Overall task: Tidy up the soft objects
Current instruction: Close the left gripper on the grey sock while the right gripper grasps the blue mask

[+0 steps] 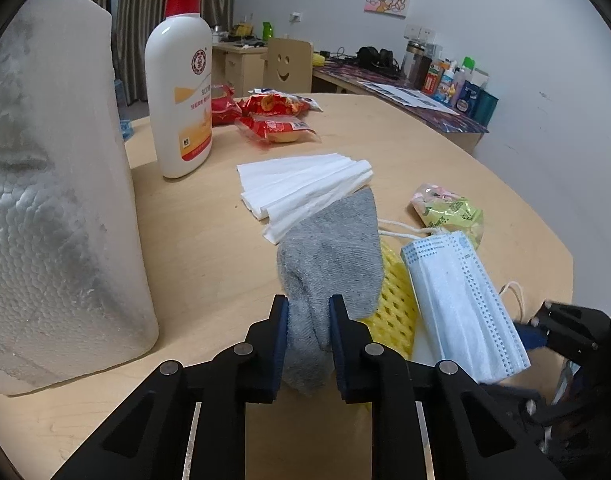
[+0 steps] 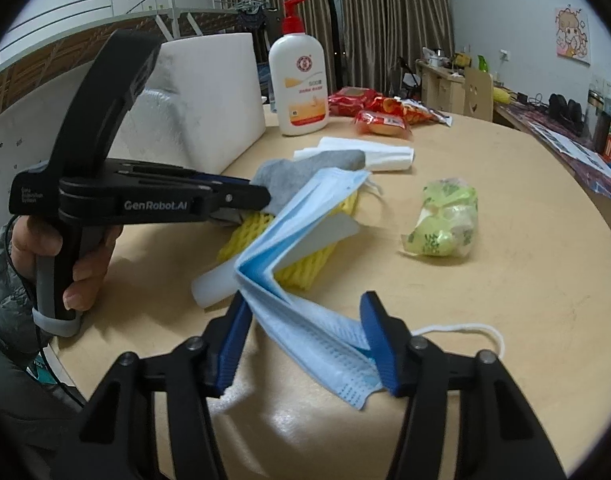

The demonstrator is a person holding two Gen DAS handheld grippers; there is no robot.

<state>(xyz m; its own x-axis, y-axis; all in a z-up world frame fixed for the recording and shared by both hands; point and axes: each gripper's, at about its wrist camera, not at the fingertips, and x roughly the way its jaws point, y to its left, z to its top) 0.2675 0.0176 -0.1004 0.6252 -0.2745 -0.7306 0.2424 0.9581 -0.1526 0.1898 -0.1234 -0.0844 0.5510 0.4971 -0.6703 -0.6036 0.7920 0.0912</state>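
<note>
Two grippers are working over a round wooden table (image 1: 209,240). The left gripper (image 1: 308,312) is pinching a grey sock (image 1: 329,256) (lifted above yellow foam netting (image 1: 397,300)). The right gripper (image 2: 305,312), jaws spread, is straddling a blue face mask (image 2: 305,320) without clamping it.

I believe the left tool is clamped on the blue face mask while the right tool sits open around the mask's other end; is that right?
Not quite. The left tool is clamped on the grey sock, not the mask, as the left wrist view shows. The rest holds: in the right wrist view the right tool sits open around one end of the blue face mask.
</note>
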